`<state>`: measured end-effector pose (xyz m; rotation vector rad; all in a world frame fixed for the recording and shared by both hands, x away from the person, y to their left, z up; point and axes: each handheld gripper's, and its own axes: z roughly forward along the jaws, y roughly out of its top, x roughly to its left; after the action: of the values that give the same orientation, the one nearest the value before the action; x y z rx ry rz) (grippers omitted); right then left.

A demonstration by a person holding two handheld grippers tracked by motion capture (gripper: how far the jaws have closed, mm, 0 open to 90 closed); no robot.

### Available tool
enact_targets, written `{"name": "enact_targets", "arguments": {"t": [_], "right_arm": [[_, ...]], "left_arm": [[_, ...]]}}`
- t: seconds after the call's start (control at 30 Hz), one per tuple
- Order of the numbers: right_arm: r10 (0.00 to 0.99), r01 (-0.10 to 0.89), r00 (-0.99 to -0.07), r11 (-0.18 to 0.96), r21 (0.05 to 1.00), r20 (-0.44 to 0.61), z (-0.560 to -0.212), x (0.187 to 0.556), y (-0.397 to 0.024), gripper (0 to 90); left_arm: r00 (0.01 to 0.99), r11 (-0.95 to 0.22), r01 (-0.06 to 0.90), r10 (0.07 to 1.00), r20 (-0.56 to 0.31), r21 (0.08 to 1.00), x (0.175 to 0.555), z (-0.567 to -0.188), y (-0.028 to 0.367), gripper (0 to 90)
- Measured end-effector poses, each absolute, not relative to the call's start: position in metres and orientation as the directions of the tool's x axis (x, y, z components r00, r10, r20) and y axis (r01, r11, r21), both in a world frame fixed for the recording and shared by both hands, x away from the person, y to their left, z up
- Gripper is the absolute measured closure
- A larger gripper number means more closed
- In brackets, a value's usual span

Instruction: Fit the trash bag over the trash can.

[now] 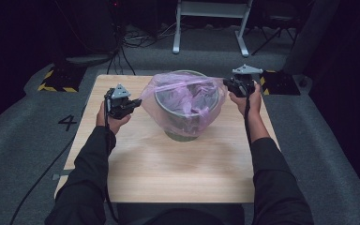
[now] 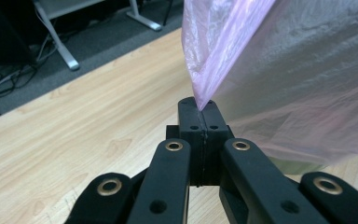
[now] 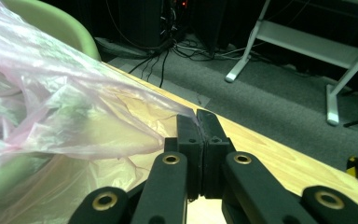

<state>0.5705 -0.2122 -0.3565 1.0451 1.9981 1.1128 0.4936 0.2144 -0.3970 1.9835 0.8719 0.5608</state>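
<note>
Two hand-held grippers are seen at a wooden table [image 1: 168,173], each clamped on a pink plastic bag [image 1: 187,101]. Nearest, the left hand-held gripper [image 1: 133,105] is closed on the bag's left edge, the film pinched between its jaws. The bag is draped over a green bin [image 1: 183,133] standing mid-table. Farther back, the right hand-held gripper [image 1: 227,83] is shut on the bag's right edge, stretched taut.
</note>
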Motion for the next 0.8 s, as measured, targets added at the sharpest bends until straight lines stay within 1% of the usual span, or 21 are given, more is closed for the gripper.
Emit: {"name": "enact_targets", "arguments": {"t": [0.2, 0.3, 0.33, 0.37, 0.4, 0.43, 0.47, 0.53, 0.57, 0.63, 0.7, 0.8], "right_arm": [[0.847, 0.355, -0.521, 0.326, 0.876, -0.104, -0.369, 0.575, -0.205, 89.4], [0.842, 0.353, -0.530, 0.325, 0.877, -0.099, -0.372, 0.576, -0.202, 89.5], [0.842, 0.351, -0.530, 0.323, 0.879, -0.098, -0.372, 0.575, -0.202, 89.5], [0.843, 0.350, -0.528, 0.321, 0.880, -0.098, -0.372, 0.575, -0.202, 89.6], [0.843, 0.350, -0.529, 0.317, 0.881, -0.094, -0.372, 0.575, -0.202, 89.6], [0.844, 0.347, -0.529, 0.313, 0.884, -0.091, -0.371, 0.575, -0.203, 89.6], [0.845, 0.343, -0.528, 0.308, 0.888, -0.089, -0.371, 0.574, -0.205, 89.6], [0.846, 0.339, -0.527, 0.301, 0.891, -0.085, -0.369, 0.573, -0.207, 89.6], [0.845, 0.335, -0.527, 0.299, 0.893, -0.085, -0.369, 0.573, -0.208, 89.6], [0.844, 0.327, -0.529, 0.294, 0.898, -0.084, -0.367, 0.571, -0.210, 89.5], [0.842, 0.317, -0.533, 0.292, 0.902, -0.085, -0.365, 0.570, -0.211, 89.4], [0.838, 0.302, -0.539, 0.290, 0.908, -0.088, -0.362, 0.568, -0.211, 89.2]], "left_arm": [[0.677, -0.401, 0.377, 0.735, 0.048, 0.835, 0.497, -0.411, 0.206, 90.0], [0.663, -0.394, 0.372, 0.746, 0.056, 0.840, 0.496, -0.411, 0.205, 89.9], [0.660, -0.383, 0.368, 0.750, 0.052, 0.847, 0.495, -0.410, 0.207, 83.4], [0.648, -0.363, 0.365, 0.760, 0.046, 0.857, 0.495, -0.409, 0.210, 74.8], [0.627, -0.338, 0.375, 0.779, 0.033, 0.864, 0.494, -0.407, 0.213, 64.1], [0.625, -0.317, 0.381, 0.780, 0.011, 0.868, 0.493, -0.405, 0.217, 56.6], [0.625, -0.300, 0.375, 0.781, 0.000, 0.877, 0.491, -0.403, 0.221, 53.0], [0.597, -0.270, 0.368, 0.802, -0.004, 0.890, 0.485, -0.399, 0.228, 37.9], [0.595, -0.253, 0.357, 0.804, -0.010, 0.899, 0.482, -0.396, 0.231, 34.1], [0.594, -0.228, 0.317, 0.804, -0.006, 0.921, 0.475, -0.388, 0.237, 29.6], [0.601, -0.222, 0.269, 0.799, 0.017, 0.937, 0.469, -0.378, 0.241, 28.4], [0.636, -0.234, 0.229, 0.771, 0.036, 0.945, 0.466, -0.364, 0.239, 28.2]]}}
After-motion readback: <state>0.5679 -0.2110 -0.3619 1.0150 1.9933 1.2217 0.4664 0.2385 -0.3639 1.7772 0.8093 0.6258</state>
